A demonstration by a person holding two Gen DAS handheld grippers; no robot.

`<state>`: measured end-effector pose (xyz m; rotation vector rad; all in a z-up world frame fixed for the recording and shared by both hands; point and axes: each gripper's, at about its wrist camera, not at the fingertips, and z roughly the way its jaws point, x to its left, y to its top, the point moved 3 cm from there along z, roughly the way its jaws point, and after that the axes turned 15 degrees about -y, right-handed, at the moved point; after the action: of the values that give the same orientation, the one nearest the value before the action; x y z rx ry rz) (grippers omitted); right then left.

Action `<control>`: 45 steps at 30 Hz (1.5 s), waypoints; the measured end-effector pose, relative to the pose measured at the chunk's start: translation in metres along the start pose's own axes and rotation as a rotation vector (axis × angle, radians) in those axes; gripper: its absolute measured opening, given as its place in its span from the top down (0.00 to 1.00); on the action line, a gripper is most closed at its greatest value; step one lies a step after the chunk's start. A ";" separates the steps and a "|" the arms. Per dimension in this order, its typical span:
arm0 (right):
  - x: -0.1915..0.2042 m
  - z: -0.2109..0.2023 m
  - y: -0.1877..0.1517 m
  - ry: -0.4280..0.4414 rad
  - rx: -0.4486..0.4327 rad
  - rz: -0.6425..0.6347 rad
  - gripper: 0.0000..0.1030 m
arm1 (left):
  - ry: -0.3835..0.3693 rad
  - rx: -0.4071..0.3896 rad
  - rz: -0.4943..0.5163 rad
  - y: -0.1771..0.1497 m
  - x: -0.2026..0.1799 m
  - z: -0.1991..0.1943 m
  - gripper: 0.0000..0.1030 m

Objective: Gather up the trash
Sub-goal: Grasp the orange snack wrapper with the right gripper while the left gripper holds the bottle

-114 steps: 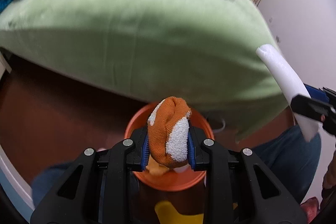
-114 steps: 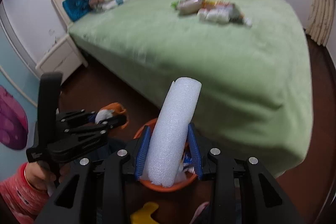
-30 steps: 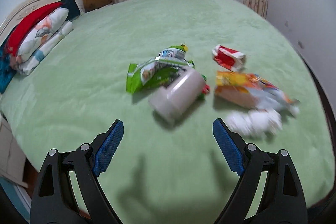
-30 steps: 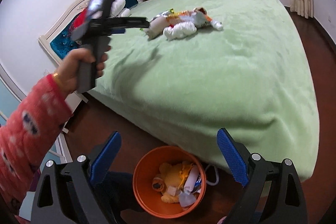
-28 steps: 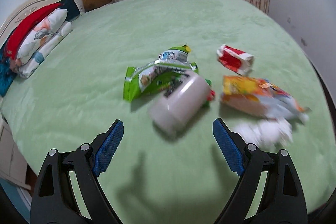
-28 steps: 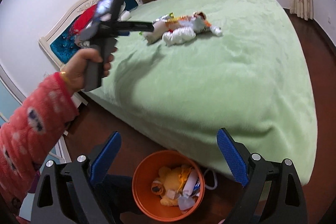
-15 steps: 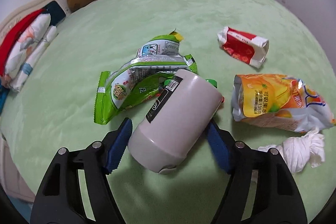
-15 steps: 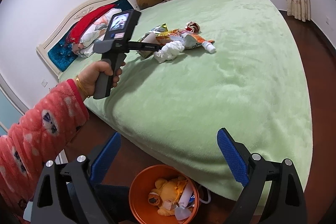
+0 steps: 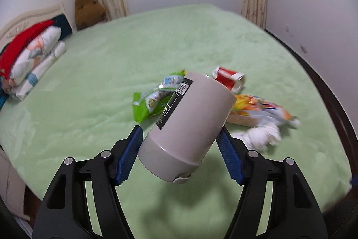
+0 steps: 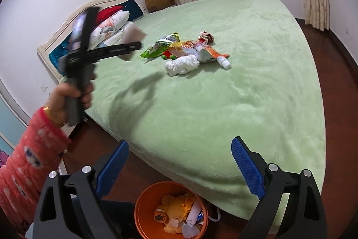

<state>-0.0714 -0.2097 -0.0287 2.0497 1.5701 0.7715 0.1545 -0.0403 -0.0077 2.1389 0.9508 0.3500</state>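
Observation:
My left gripper (image 9: 180, 155) is shut on a grey cylindrical canister (image 9: 190, 122) and holds it tilted above the green bed (image 9: 89, 86). It also shows in the right wrist view, where the canister (image 10: 133, 37) is blurred above the bed. On the bed lie a green snack bag (image 9: 152, 102), a red carton (image 9: 228, 78), an orange bag (image 9: 252, 109) and a white wad (image 9: 261, 136). My right gripper (image 10: 179, 169) is open and empty above the orange trash bin (image 10: 143, 214), which holds several items.
Pillows (image 9: 33, 55) and a brown plush (image 9: 88, 7) sit by the headboard. A small white bottle (image 10: 223, 63) lies beside the trash pile (image 10: 185, 53). Dark wooden floor (image 10: 335, 93) surrounds the bed; the bin stands at the bed's near edge.
My left gripper closed on the grey canister and has lifted it off the bed, pulling back from the pile. My right gripper stayed open over the bin.

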 end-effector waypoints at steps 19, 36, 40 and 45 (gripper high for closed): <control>0.031 0.104 0.139 -0.221 -0.079 -0.193 0.12 | 0.036 0.027 -0.291 -0.175 -0.006 -0.120 0.36; 0.076 0.229 0.175 -0.578 0.117 -0.503 0.47 | -0.020 0.030 -0.326 -0.192 -0.023 -0.108 0.36; 0.080 0.205 0.176 -0.607 0.031 -0.512 0.49 | -0.030 0.029 -0.329 -0.191 -0.026 -0.109 0.36; 0.080 0.152 0.178 -0.602 -0.089 -0.500 0.49 | -0.027 0.021 -0.323 -0.189 -0.032 -0.111 0.36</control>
<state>0.1734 -0.1794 -0.0140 1.5151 1.5384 0.0266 -0.0228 0.0782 -0.0697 1.9597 1.2654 0.1508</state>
